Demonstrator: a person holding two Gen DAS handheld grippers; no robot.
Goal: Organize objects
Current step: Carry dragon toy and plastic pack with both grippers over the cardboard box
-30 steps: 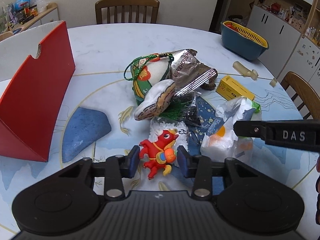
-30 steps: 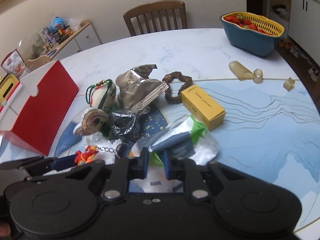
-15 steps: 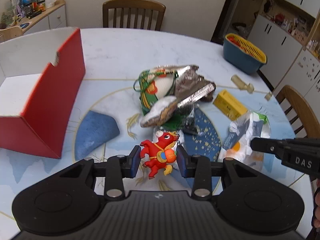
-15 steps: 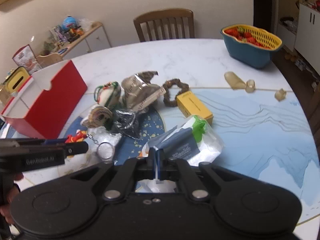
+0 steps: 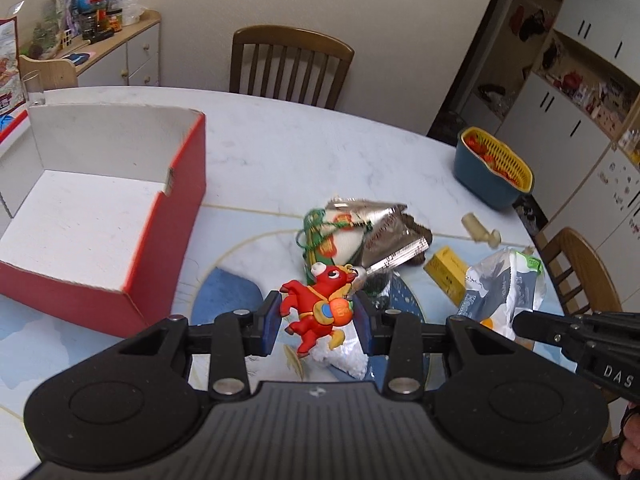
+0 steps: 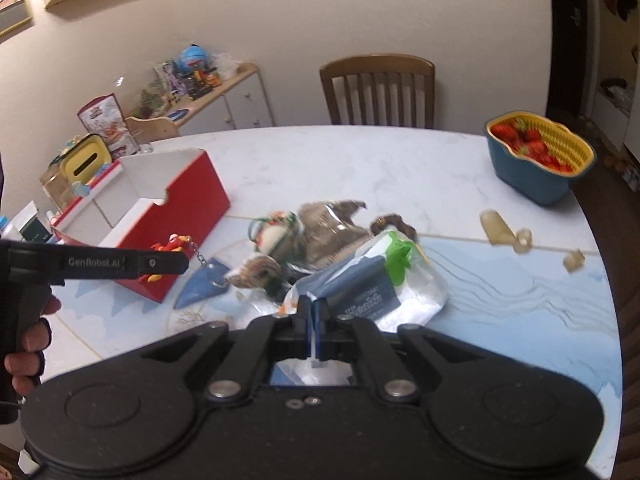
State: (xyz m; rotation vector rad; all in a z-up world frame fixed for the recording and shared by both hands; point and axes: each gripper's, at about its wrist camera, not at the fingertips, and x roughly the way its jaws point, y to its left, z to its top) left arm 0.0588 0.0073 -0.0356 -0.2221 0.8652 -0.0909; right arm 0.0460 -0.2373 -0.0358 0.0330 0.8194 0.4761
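While we look along both tools, each tilts down over the table point(image 5: 280, 148).
Left gripper point(image 5: 316, 322): we see its pads clamped on the red horse keychain point(image 5: 316, 310), lifted beside the red box point(image 5: 132, 236).
Right gripper point(image 6: 313, 322): pinched onto the plastic bag point(image 6: 372, 284), raised off the pile.

left hand-held gripper point(image 5: 316, 322) clamped, right hand-held gripper point(image 6: 312, 312) closed

We see the left gripper point(image 5: 316, 322) clamped on a red toy horse keychain point(image 5: 318, 308) above the table point(image 5: 280, 152), with an open red box point(image 5: 120, 216) at left.
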